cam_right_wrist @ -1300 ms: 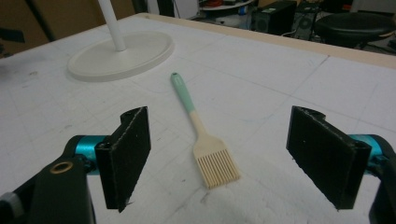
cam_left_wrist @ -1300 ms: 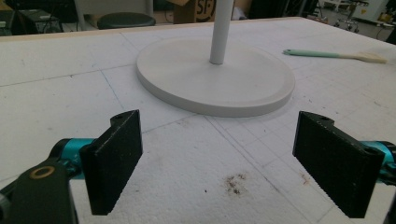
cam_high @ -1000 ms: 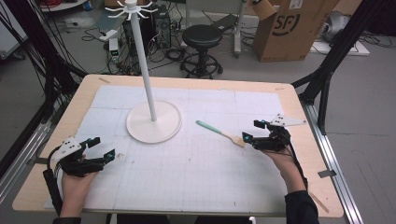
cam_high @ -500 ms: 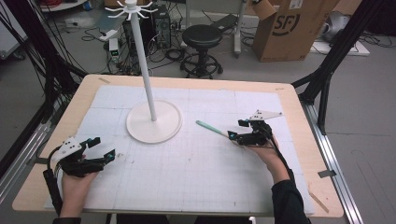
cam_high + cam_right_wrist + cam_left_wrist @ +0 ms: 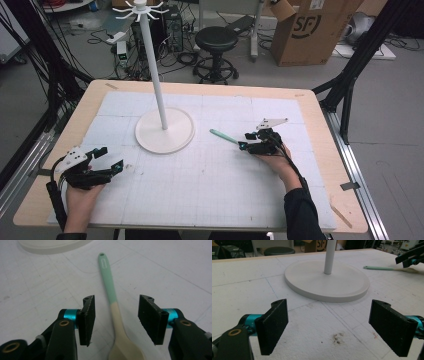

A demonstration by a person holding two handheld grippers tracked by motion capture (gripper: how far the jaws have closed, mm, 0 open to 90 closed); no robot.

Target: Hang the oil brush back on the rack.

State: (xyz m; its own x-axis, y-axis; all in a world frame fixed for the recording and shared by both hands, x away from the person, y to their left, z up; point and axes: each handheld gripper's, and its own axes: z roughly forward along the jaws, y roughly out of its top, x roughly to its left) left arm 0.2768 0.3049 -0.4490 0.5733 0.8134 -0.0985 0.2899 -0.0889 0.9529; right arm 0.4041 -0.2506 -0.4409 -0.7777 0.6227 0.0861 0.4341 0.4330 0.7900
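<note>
Left gripper [image 5: 107, 159] in my left hand [image 5: 80, 192] sits near the table's front-left corner, jaws spread wide over bare white mat [image 5: 200, 200], gripping nothing. Ahead of it in the left gripper view I see the stand [image 5: 327, 280], a round white base with its pole cut off at the top edge; from the high view it rises toward the table's back-left area, with hooks at the top. Right of that, near the table's right edge, my right gripper [image 5: 116, 317] hangs open astride the spoon [image 5: 112, 307]; neither pad looks to be touching it. Its mint handle points toward the stand, the cream bowl is cut off at the bottom edge.
</note>
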